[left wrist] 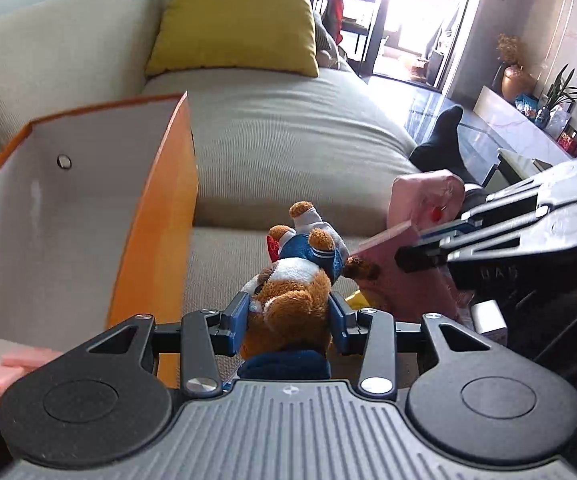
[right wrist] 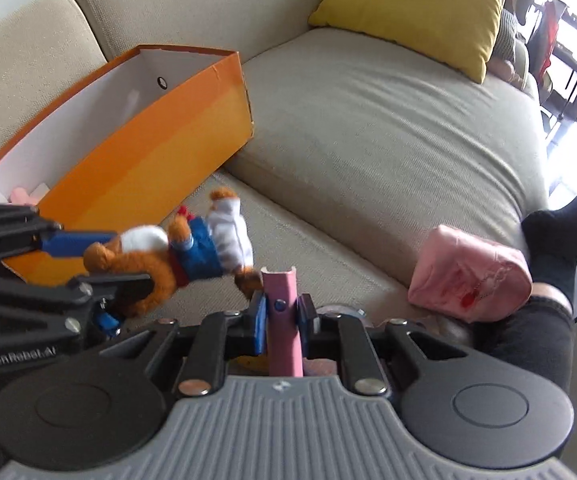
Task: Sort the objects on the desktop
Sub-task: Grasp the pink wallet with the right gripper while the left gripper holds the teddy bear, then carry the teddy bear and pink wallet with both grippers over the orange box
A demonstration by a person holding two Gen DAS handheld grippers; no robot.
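Note:
A brown plush fox in blue-and-white clothes (left wrist: 300, 280) hangs above the sofa seat, with my left gripper (left wrist: 288, 320) shut on its body. The same plush fox (right wrist: 176, 252) shows at the left of the right wrist view, held in the left gripper (right wrist: 100, 258). My right gripper (right wrist: 280, 316) is shut on a flat pink case (right wrist: 282, 320) held edge-up; that pink case (left wrist: 400, 276) lies just right of the fox in the left wrist view. An open orange box (left wrist: 156, 216) (right wrist: 136, 160) with a white inside stands on the sofa to the left.
Pink foam pieces (left wrist: 12, 362) lie in the box's near corner. A pink pouch (right wrist: 472, 276) rests on the seat edge at right, beside a leg in a black sock (right wrist: 560, 236). A yellow cushion (left wrist: 236, 20) leans on the sofa back. Beige seat cushions (right wrist: 368, 128) stretch beyond.

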